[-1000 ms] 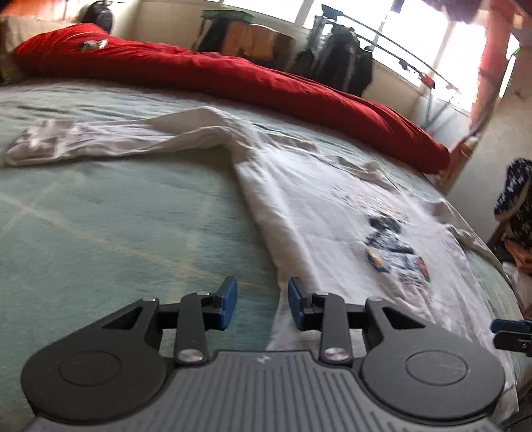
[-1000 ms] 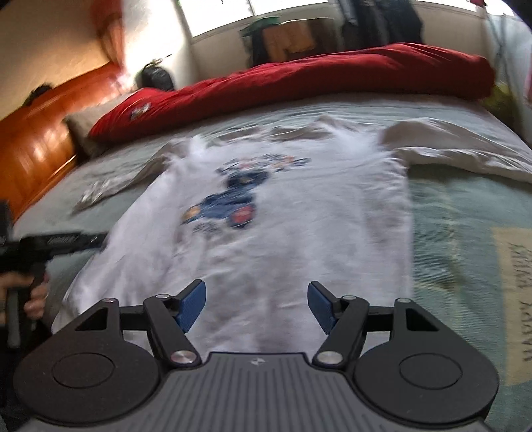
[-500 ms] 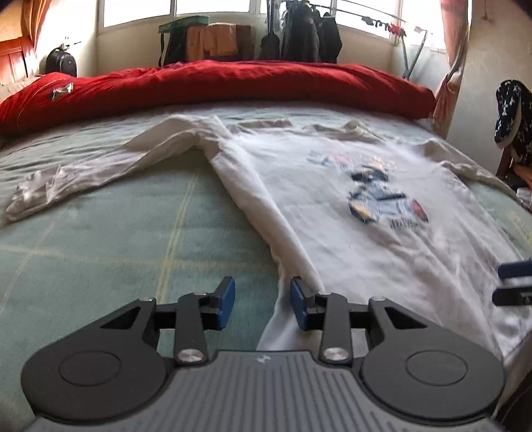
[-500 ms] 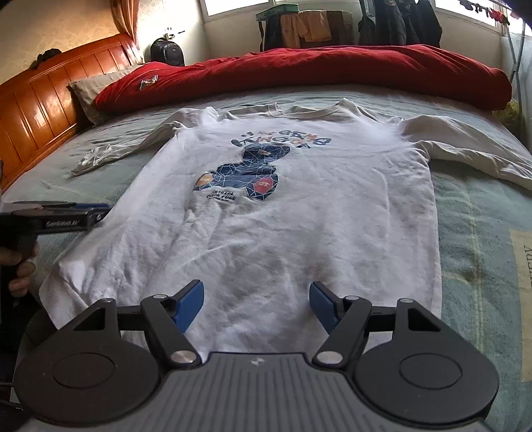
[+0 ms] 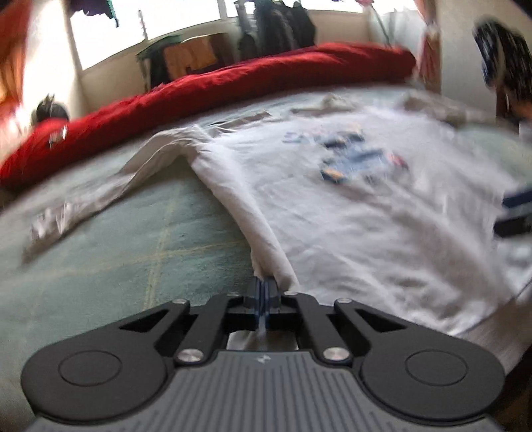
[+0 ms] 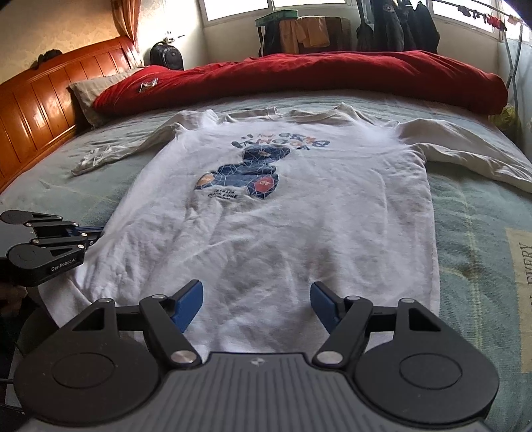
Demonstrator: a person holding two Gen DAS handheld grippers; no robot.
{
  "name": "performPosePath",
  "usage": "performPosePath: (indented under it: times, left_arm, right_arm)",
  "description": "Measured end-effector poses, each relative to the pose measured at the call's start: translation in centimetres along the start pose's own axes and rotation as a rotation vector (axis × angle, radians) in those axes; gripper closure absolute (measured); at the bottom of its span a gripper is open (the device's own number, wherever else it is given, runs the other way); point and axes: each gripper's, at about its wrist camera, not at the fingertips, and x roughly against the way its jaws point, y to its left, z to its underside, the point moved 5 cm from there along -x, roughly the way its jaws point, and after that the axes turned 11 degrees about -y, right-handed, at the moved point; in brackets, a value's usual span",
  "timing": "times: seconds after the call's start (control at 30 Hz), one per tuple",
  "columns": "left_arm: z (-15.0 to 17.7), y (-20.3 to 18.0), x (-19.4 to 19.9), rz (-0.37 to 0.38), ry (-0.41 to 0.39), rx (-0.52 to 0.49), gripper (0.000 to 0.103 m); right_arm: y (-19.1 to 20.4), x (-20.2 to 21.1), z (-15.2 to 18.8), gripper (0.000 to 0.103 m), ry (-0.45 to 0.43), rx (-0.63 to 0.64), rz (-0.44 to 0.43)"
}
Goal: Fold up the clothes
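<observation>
2 grippers work at the near end of a white long-sleeved shirt (image 6: 266, 212) that lies face up on a green bedsheet (image 6: 478, 232), collar toward the far side and both sleeves stretched outward. A blue printed picture (image 6: 242, 172) sits on the chest of the shirt.

The left gripper (image 5: 264, 292) has its blue pads pressed together on the shirt's side edge near the hem; a thin strip of white cloth shows between the pads, and the edge rises in a ridge from them. Its jaws have just closed on that fold. From the right wrist view the same gripper (image 6: 91, 234) meets the shirt at its left edge, low on the picture. The left wrist view is blurred.

The right gripper (image 6: 256, 302) hovers over the hem, its 2 blue pads (image 6: 188, 300) spread wide with only flat cloth beneath and nothing between them. Whether they touch the cloth I cannot tell.

Beyond the shirt a red quilt (image 6: 316, 79) runs across the far side of the bed, a pillow (image 6: 93, 89) lies beside a wooden headboard (image 6: 43, 106), and dark clothes (image 6: 399, 26) hang by the window.
</observation>
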Motion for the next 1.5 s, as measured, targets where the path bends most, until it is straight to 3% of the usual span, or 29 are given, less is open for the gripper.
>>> performPosePath:
  times: [0.17,0.37,0.47,0.57,0.63,0.67,0.83,0.9,1.0,1.13,1.2,1.3,1.37,1.43,1.5]
  left_arm:
    - [-0.7,4.1,2.9,-0.099,-0.050,0.074,0.103]
    - [0.5,7.3,3.4,-0.107,-0.019,0.208,0.103]
    - [0.0,7.9,3.2,-0.054,-0.034,0.269,0.102]
    - [-2.4,7.4,1.8,0.024,-0.093,0.266,0.091]
    - [-4.0,6.8,-0.7,0.084,-0.098,0.266,0.077]
    - [-4.8,6.4,-2.3,0.115,-0.092,0.264,0.070]
    - [-6.1,5.3,-10.4,0.183,-0.015,0.300,0.069]
    - [-5.3,5.5,-12.3,0.159,0.024,0.268,0.069]
    - [-4.2,6.7,-11.6,0.164,0.027,0.263,0.069]
    - [-3.6,7.2,-9.3,0.181,0.050,0.210,0.068]
    - [-4.7,6.9,-8.5,0.176,0.050,0.145,0.063]
    - [-7.7,6.6,-9.6,0.204,-0.003,0.115,0.052]
    - [-9.3,6.0,-11.7,0.225,-0.012,0.105,0.051]
    - [-9.9,5.5,-14.4,0.236,0.008,0.103,0.048]
    - [-9.3,5.8,-16.9,0.196,0.047,0.115,0.049]
  right_arm:
    - [-0.7,0.7,-0.6,0.027,-0.030,-0.013,0.019]
    - [-1.4,0.8,-0.9,0.027,-0.047,-0.047,0.029]
    - [-1.7,0.8,-1.2,0.027,-0.047,-0.049,0.026]
    - [-2.2,0.2,-2.6,0.027,-0.052,-0.035,0.019]
    - [-2.5,-0.3,-3.7,0.025,-0.055,-0.025,0.012]
    - [-2.7,-1.1,-4.5,0.018,-0.057,-0.016,0.007]
    - [-4.0,-6.6,-7.2,0.012,-0.037,-0.016,-0.022]
    - [-5.0,-9.1,-7.2,0.011,0.002,-0.007,-0.020]
    - [-7.2,-10.5,-5.9,0.011,0.038,0.002,0.017]
    - [-9.6,-7.4,-4.3,0.002,0.046,0.035,0.074]
    - [-10.3,-6.1,-4.3,0.002,0.043,0.024,0.076]
    - [-10.2,-6.7,-6.8,0.000,0.007,0.049,0.080]
    - [-9.8,-7.8,-8.7,0.000,-0.021,0.071,0.075]
    - [-9.0,-10.8,-10.4,0.000,-0.024,0.087,0.049]
    - [-8.6,-14.0,-11.2,0.000,-0.004,0.075,0.025]
